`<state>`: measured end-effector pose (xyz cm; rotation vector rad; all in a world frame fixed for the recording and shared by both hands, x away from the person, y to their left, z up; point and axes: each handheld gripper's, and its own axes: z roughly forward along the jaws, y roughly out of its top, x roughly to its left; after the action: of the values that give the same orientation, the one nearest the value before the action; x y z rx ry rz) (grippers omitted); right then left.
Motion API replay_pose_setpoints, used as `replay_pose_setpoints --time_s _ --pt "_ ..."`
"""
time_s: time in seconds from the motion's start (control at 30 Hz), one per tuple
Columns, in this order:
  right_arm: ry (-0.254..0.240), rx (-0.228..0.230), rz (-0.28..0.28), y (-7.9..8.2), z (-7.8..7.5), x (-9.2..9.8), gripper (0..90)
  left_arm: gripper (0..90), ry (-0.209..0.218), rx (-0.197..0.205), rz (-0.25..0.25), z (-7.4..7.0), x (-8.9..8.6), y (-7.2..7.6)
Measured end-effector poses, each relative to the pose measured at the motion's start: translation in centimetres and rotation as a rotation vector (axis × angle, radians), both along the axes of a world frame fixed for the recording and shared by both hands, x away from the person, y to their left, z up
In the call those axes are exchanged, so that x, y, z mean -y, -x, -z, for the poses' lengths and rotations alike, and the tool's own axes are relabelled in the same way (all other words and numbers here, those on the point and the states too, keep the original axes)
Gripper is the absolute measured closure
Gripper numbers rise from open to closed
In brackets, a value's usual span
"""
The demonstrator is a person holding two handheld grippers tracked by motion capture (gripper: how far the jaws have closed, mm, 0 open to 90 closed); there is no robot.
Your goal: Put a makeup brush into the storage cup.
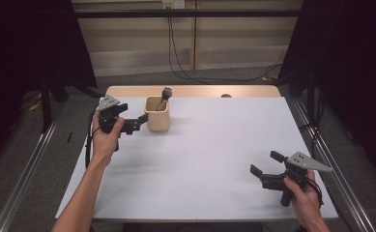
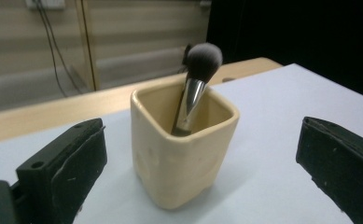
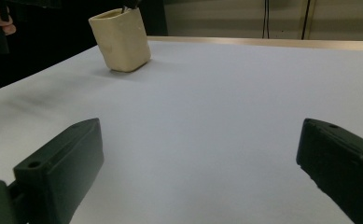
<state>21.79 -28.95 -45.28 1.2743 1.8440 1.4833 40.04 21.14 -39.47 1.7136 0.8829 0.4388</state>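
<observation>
A cream square cup (image 1: 157, 115) stands upright at the back left of the white table (image 1: 214, 164). A makeup brush (image 1: 166, 95) leans inside it, dark bristles up. My left gripper (image 1: 132, 115) hovers just left of the cup, open, touching nothing. In the left gripper view the cup (image 2: 184, 149) and brush (image 2: 198, 74) sit ahead of the left gripper (image 2: 198, 140), whose jaws stand wide on either side. My right gripper (image 1: 266, 163) is at the front right, open and empty. In the right gripper view the right gripper (image 3: 200, 144) faces bare table, with the cup (image 3: 121, 39) far off.
A wooden strip (image 1: 190, 91) runs along the table's back edge with a small dark spot (image 1: 226, 95) on it. Cables (image 1: 209, 77) trail across the floor behind. Metal rails (image 1: 26, 179) flank the table. Bare white surface stretches between the two grippers.
</observation>
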Motion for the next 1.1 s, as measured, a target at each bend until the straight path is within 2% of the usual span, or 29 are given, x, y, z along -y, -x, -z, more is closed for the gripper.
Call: replay_pose_setpoints --time_s 0.1,0.23,0.3,0.4,0.6,0.7,0.8,0.9,1.0,1.03,1.1 --pt "0.0 -0.001 0.003 0.0 0.0 0.0 0.1 1.6 -0.027 0.017 -0.003 -0.1 -0.2 0.7" --pt "0.003 0.0 0.005 0.1 0.0 0.1 0.1 1.7 -0.006 -0.005 -0.004 -0.2 -0.4 1.6" --pt "0.001 0.0 0.007 0.1 0.1 0.1 0.1 1.8 -0.023 -0.005 -0.009 -0.3 -0.4 2.1" --pt "-0.001 -0.001 0.005 0.0 0.1 0.1 0.1 1.8 -0.019 0.017 0.003 -0.4 -0.3 3.0" --pt "-0.001 -0.004 0.003 -0.1 0.1 0.1 0.1 1.8 -0.036 0.051 -0.023 -0.8 -0.6 4.3" --pt "0.001 -0.003 0.002 -0.1 0.1 0.1 0.1 1.8 -0.029 0.05 -0.011 -0.7 -0.7 4.9" --pt "0.005 -0.001 0.002 -0.1 0.2 0.1 0.1 1.8 -0.047 0.057 -0.011 -0.2 -0.8 5.5" --pt "0.01 0.0 -0.002 -0.1 0.2 0.0 0.1 1.7 -0.023 0.043 0.0 0.2 -0.9 6.1" --pt "0.009 0.001 -0.001 -0.1 0.2 0.0 0.1 1.7 -0.007 0.056 -0.015 0.4 -1.2 6.8" --pt "0.01 0.0 -0.001 0.0 0.2 0.1 0.1 1.7 0.002 0.043 -0.004 0.5 -1.4 7.0" --pt "0.009 0.002 -0.001 0.0 0.2 0.1 0.1 1.9 -0.007 0.051 -0.002 0.8 -1.7 7.4"
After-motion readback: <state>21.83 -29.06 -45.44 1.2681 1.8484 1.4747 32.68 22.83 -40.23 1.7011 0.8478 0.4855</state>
